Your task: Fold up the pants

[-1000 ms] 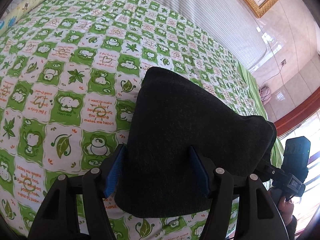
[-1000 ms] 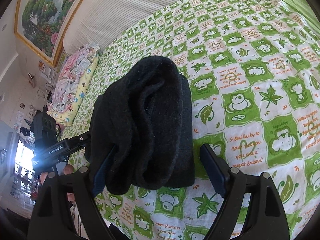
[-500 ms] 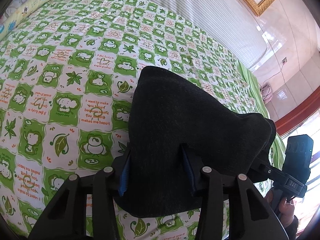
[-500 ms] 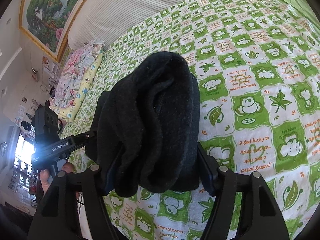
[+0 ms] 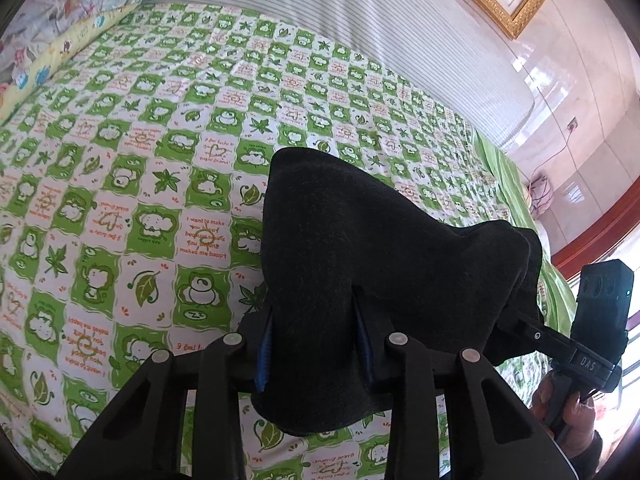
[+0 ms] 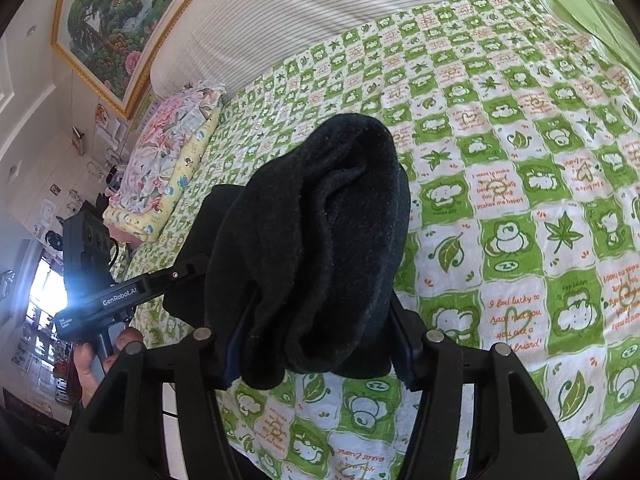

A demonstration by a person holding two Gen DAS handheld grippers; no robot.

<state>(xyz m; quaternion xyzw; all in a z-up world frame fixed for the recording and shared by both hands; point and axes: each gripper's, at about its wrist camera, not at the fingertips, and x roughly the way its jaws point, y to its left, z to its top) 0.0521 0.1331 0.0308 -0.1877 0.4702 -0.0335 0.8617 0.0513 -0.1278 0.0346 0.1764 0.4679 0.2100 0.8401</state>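
Note:
The black pants [image 5: 360, 264] are folded into a thick bundle and held above the green-and-white patterned bed cover [image 5: 140, 184]. My left gripper [image 5: 316, 328] is shut on one end of the bundle, its blue pads pressing into the cloth. My right gripper [image 6: 320, 336] is shut on the other end of the pants [image 6: 332, 240], where several rolled layers show. Each gripper also shows in the other's view, the right gripper [image 5: 560, 340] at the right edge and the left gripper [image 6: 152, 280] at the left. The fingertips are buried in cloth.
A flowered pillow [image 6: 172, 148] on a yellow one lies at the head of the bed. A striped white sheet [image 5: 360, 40] lies beyond the cover. A framed painting [image 6: 128, 20] hangs on the wall. A green sheet edge [image 5: 508, 176] borders the bed by the tiled wall.
Both grippers have closed from wide open onto the pants bundle. The bundle has lifted slightly off the bed and both views have tilted up toward the headboard.

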